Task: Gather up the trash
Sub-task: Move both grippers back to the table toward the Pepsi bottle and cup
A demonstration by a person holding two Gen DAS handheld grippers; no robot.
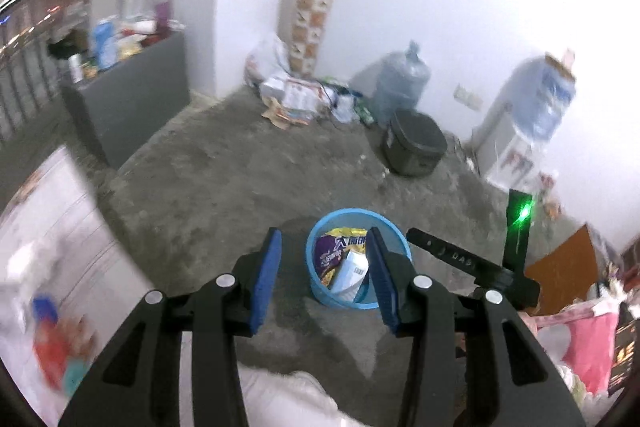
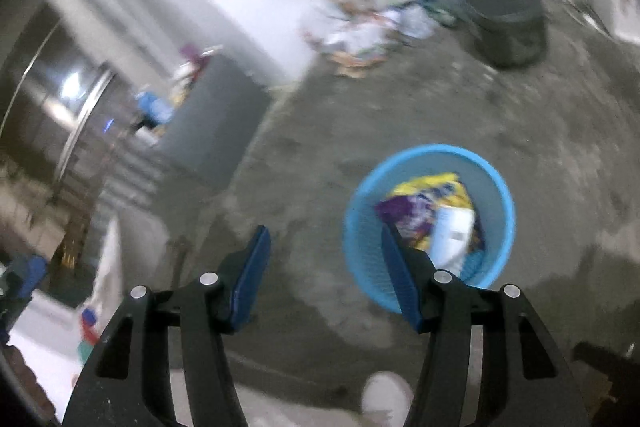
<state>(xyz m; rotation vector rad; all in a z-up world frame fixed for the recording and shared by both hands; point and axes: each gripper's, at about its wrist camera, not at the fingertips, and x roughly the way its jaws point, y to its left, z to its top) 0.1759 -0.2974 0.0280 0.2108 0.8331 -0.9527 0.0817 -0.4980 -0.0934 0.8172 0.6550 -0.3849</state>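
1. A blue basket (image 1: pixel 320 291) stands on the grey concrete floor (image 1: pixel 240 167), holding a purple-and-yellow snack bag (image 1: pixel 334 251) and a white carton (image 1: pixel 352 273).
2. The left gripper (image 1: pixel 322 279) is spread apart and holds nothing (basket seen between its fingers).
3. The right gripper (image 2: pixel 324 275) is likewise spread and holds nothing, above the floor just left of the basket (image 2: pixel 496 187).
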